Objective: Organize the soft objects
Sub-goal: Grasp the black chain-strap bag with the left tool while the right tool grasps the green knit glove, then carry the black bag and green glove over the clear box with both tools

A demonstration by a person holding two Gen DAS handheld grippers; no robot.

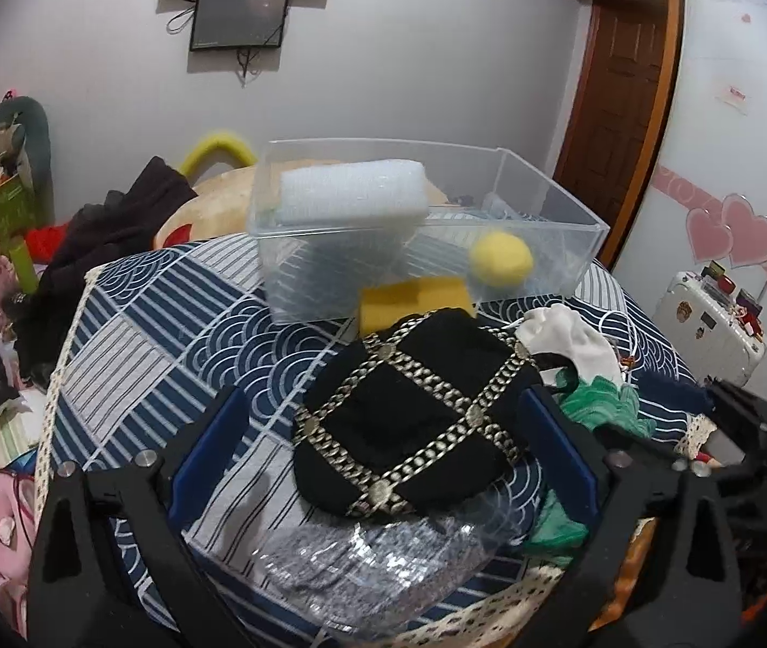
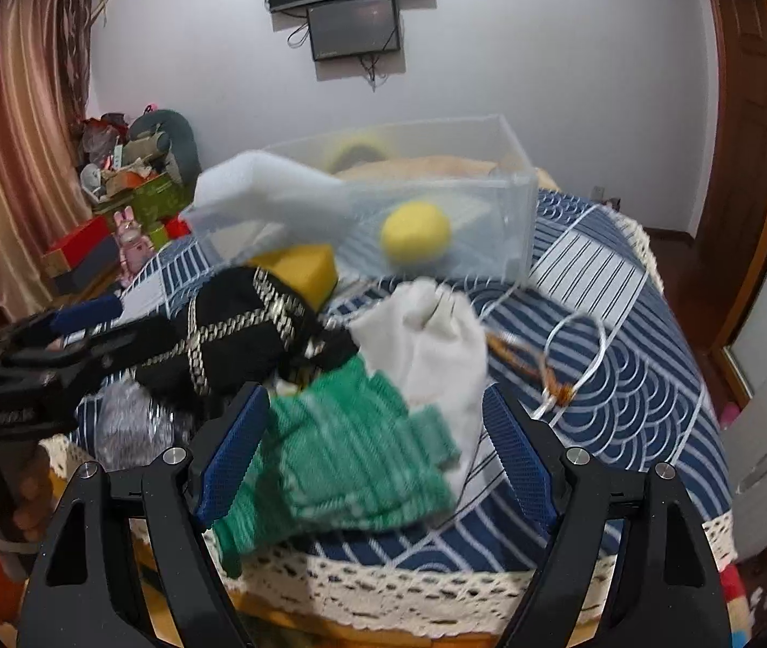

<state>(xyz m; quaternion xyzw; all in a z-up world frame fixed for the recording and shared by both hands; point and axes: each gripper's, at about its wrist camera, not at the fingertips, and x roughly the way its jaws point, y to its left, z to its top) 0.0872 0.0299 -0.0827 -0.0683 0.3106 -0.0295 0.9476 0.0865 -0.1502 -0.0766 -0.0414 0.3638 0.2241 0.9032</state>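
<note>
A clear plastic bin (image 1: 545, 183) (image 2: 518, 216) stands on the patterned bed cover. A white foam block (image 1: 353, 191) (image 2: 270, 189) and a yellow ball (image 1: 501, 258) (image 2: 415, 232) are in it. A yellow sponge (image 1: 415, 297) (image 2: 302, 267) lies in front of the bin. A black pouch with gold bands (image 1: 410, 410) (image 2: 243, 329) lies between the fingers of my open left gripper (image 1: 383, 426). My open right gripper (image 2: 375, 426) straddles a green knitted cloth (image 2: 351, 464) (image 1: 599, 405). A white cloth bag (image 2: 432, 340) (image 1: 572, 340) lies just beyond.
A silvery sequin piece (image 1: 361, 556) (image 2: 124, 426) lies at the near bed edge. A cord with a brown tassel (image 2: 561, 378) trails right. Dark clothing (image 1: 102, 237) and clutter are piled at left. A white suitcase (image 1: 707, 324) stands at right.
</note>
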